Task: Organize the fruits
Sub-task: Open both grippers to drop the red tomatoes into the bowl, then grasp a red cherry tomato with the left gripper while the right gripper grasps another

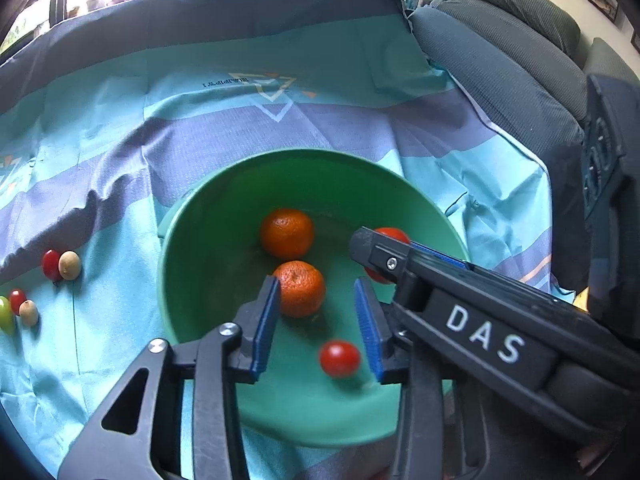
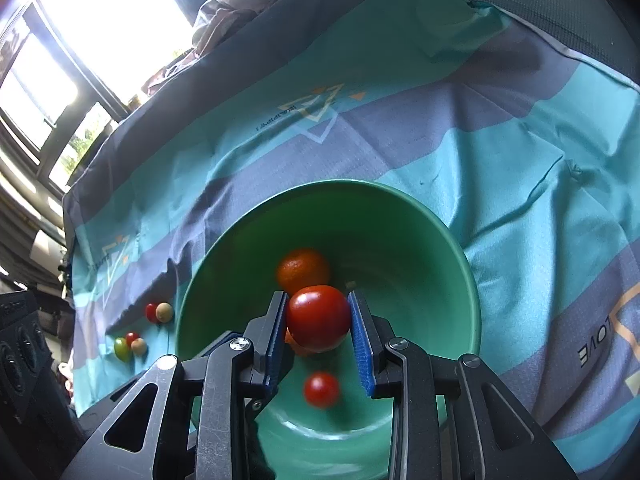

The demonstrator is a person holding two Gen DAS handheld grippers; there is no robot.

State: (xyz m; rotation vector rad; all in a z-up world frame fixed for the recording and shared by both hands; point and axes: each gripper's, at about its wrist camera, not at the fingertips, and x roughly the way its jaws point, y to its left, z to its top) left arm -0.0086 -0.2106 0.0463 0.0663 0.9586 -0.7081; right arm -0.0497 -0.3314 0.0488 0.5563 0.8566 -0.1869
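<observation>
**Fruits gathering in the green bowl**

Fruits fill the green bowl (image 1: 192, 280) at frame centre: two mandarins (image 1: 286, 233) and a small, blurred red tomato (image 1: 339, 358). "DAS" is printed in white on the right gripper (image 2: 318, 316), which angles downward over the bowl, clenched on a larger red tomato (image 2: 319, 317). The left gripper (image 1: 316, 312), also tilted down, stands released with nothing pressed between its blue pads. More small fruits (image 1: 60, 266) lie at the left on the striped cloth (image 1: 280, 128), whose mirrored lettering is unreadable.

You could read "DAS" on the right gripper (image 1: 374, 258), right of your left fingers (image 1: 264, 332); the cloth (image 2: 520, 168) bore "OVE".
</observation>
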